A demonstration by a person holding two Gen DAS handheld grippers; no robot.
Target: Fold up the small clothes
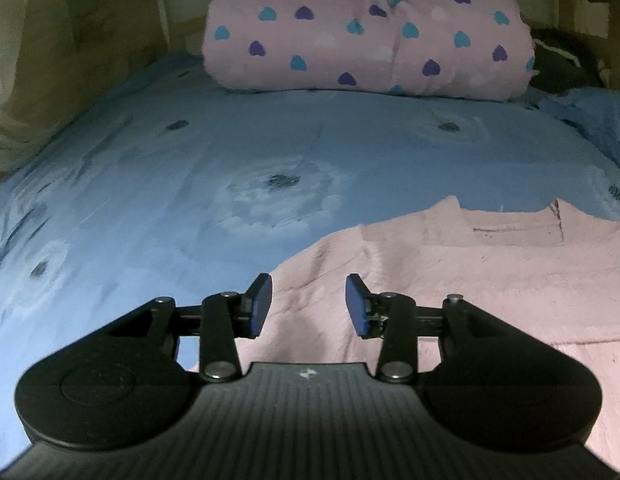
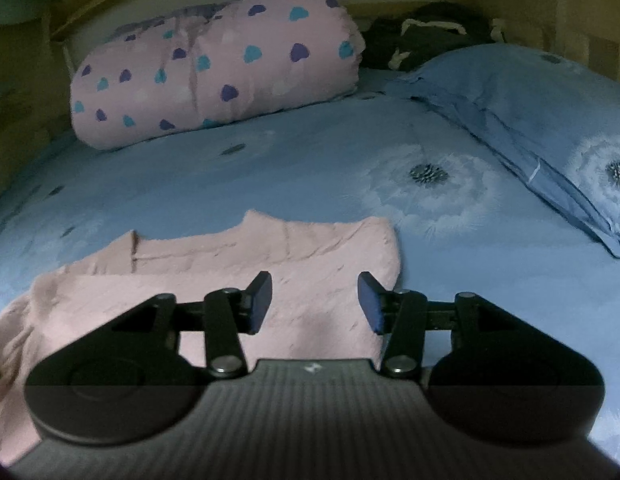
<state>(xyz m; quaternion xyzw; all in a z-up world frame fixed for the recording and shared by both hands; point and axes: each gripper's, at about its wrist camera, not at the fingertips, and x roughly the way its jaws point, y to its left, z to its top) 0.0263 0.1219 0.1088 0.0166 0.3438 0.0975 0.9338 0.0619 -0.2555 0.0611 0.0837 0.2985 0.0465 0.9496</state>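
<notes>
Hovering my left tool (image 1: 307,306) and right tool (image 2: 314,302), both spread wide and empty, over the pink top (image 2: 237,280) lying flat on the bed (image 1: 149,184), well short of the heart-print quilt (image 1: 366,32), I judge they're placed to pinch its edges.

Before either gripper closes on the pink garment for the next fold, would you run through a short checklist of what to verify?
1. Left gripper open: ok, jaws apart with nothing between them.
2. Right gripper open: ok, jaws apart and empty.
3. Pink garment lying flat on the blue bedsheet: mostly ok; it is spread out, with some wrinkles near the left gripper.
4. Right gripper lined up with the garment's right edge: ok, the edge runs just inside its right finger.
5. Fold area free of other items: ok; the heart-print quilt and the blue pillow lie farther back.
6. Fingers touching the fabric: cannot tell.
</notes>
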